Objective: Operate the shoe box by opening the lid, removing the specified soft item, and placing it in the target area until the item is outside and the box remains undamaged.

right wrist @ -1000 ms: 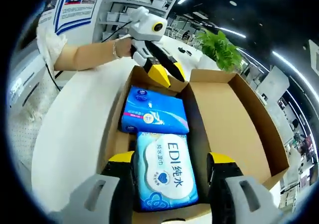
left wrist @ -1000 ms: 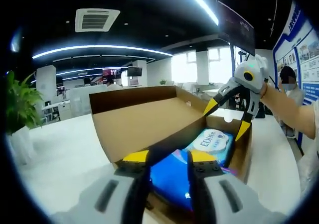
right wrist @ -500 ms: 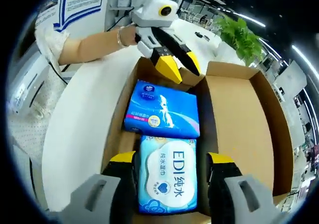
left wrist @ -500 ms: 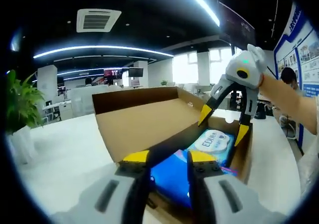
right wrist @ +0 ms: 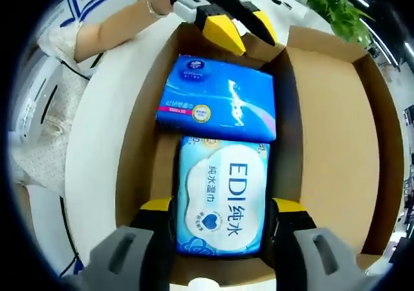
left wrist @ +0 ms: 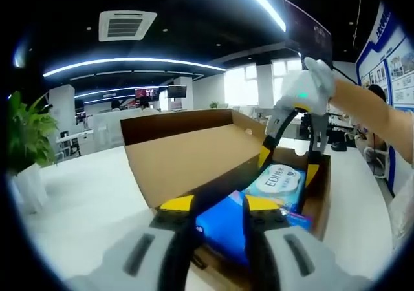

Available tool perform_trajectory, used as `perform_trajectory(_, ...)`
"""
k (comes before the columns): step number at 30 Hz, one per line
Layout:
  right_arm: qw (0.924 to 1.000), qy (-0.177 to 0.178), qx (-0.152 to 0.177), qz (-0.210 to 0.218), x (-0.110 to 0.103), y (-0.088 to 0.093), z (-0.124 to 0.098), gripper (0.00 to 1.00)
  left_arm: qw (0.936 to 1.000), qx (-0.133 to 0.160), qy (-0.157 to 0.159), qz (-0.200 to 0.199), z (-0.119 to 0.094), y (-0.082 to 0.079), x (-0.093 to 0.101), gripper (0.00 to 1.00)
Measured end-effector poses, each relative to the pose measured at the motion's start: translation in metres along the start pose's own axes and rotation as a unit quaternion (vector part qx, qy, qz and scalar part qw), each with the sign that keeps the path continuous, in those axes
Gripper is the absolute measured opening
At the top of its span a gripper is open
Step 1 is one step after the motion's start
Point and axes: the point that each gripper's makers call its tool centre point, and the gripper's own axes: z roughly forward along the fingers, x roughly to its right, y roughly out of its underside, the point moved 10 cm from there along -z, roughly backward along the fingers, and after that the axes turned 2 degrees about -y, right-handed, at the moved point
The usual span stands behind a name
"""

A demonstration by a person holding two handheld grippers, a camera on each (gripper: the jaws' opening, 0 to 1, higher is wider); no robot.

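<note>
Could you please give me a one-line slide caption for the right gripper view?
Open right gripper straddles the EDI wipes pack inside the open shoe box.

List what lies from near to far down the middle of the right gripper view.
Right tool → pale blue wipes pack → blue tissue pack → left tool, at the far wall of the box.

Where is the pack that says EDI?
In the right gripper view the EDI pack lies inside the open box, between the right gripper's jaws, touching the blue tissue pack beyond it.
</note>
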Motion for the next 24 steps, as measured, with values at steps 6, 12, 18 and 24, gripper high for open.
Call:
perform_trajectory(6, 0.9998, -0.014, -0.012, 0.012, 0.002, -0.003, 0.01, 0.65, 1.0, -0.003, 0.0, 0.002, 0.0, 0.001, -0.001, 0.29)
perform_trajectory(12, 0.9991, -0.031, -0.027, 0.015, -0.002, -0.005, 0.024, 0.66, 1.0, -0.002, 0.002, 0.0, 0.0, 0.001, -0.003, 0.29)
perform_trajectory(18, 0.9981, -0.042, -0.042, 0.018, -0.002, -0.005, 0.034, 0.68, 1.0, -0.004, 0.003, 0.002, 0.0, 0.002, -0.003, 0.29)
perform_trajectory(24, 0.9971, -0.053, -0.051, 0.019, 0.003, -0.006, 0.036, 0.68, 1.0, -0.008, 0.002, 0.003, 0.001, 0.003, -0.004, 0.29)
